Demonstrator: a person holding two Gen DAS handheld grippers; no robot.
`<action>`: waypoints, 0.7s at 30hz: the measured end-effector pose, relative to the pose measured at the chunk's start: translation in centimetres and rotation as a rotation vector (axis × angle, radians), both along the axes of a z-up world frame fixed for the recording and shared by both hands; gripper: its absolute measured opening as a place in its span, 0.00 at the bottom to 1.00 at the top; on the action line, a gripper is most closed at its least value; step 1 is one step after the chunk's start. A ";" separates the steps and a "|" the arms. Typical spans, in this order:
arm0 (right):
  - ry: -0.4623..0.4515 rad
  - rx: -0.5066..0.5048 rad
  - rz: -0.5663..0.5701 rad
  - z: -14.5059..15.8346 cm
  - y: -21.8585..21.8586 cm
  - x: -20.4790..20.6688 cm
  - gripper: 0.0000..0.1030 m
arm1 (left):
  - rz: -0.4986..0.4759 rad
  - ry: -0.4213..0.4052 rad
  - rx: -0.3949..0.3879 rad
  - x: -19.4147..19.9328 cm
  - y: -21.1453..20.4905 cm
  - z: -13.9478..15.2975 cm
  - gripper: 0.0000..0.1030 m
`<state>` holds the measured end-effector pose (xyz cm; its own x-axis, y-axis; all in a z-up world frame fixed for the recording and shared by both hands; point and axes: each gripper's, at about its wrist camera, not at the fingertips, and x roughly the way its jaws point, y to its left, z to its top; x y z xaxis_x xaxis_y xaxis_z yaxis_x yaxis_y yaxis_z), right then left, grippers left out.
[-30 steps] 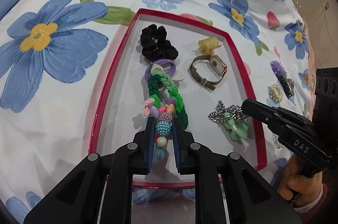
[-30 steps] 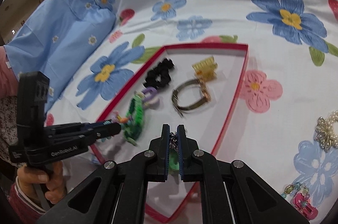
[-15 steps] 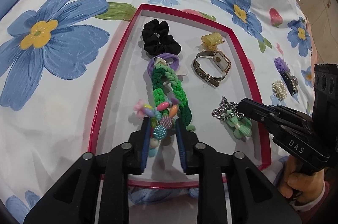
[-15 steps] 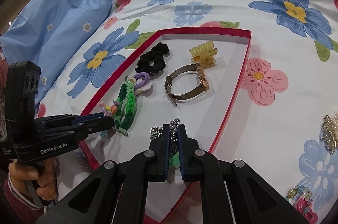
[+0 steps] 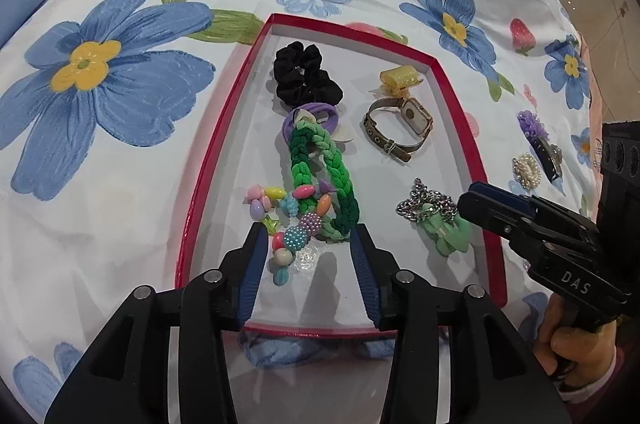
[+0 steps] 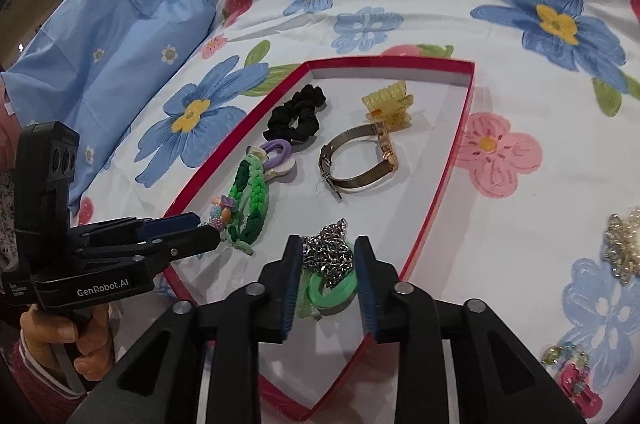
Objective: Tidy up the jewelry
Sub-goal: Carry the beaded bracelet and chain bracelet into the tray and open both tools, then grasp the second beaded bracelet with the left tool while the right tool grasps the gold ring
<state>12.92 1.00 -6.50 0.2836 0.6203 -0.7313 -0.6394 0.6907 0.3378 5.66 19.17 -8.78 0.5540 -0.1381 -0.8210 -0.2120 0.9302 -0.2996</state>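
A red-rimmed white tray (image 5: 224, 128) (image 6: 452, 160) lies on a flowered sheet. My left gripper (image 5: 307, 230) is over the tray's near left part with its jaws opening. The colourful beaded bracelet (image 5: 288, 232) lies loose on the tray floor between them, against a green braided band (image 5: 320, 176). My right gripper (image 6: 328, 242) is also opening, and a silver chain with a green piece (image 6: 328, 260) rests between its pads. Each gripper shows in the other's view: right gripper (image 5: 472, 196), left gripper (image 6: 208, 236).
The tray also holds a black scrunchie (image 5: 304, 76), a purple hair tie (image 5: 312, 116), a watch (image 5: 400, 128) and a yellow claw clip (image 5: 400, 76). Right of the tray lie a purple clip (image 5: 536, 136), a pearl brooch (image 6: 624, 248) and a pink clip (image 6: 576, 384). A blue pillow (image 6: 100, 56) sits far left.
Both grippers were shut on their pieces and have spread their jaws. The beaded bracelet and the chain now lie on the tray floor.
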 end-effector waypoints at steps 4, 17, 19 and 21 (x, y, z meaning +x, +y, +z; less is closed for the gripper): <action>-0.005 0.019 -0.011 0.8 -0.9 -0.3 0.34 | 0.010 -0.014 -0.008 -0.5 -0.1 0.8 0.50; -0.038 0.089 -0.154 3.8 -9.0 -2.2 0.53 | -0.055 -0.073 -0.029 -1.6 -4.3 3.9 0.64; -0.038 0.091 -0.180 3.8 -10.2 -2.4 0.53 | -0.071 -0.076 -0.029 -1.7 -5.1 4.2 0.64; -0.036 0.092 -0.208 3.8 -11.8 -2.6 0.53 | -0.089 -0.078 -0.029 -1.8 -6.1 4.5 0.65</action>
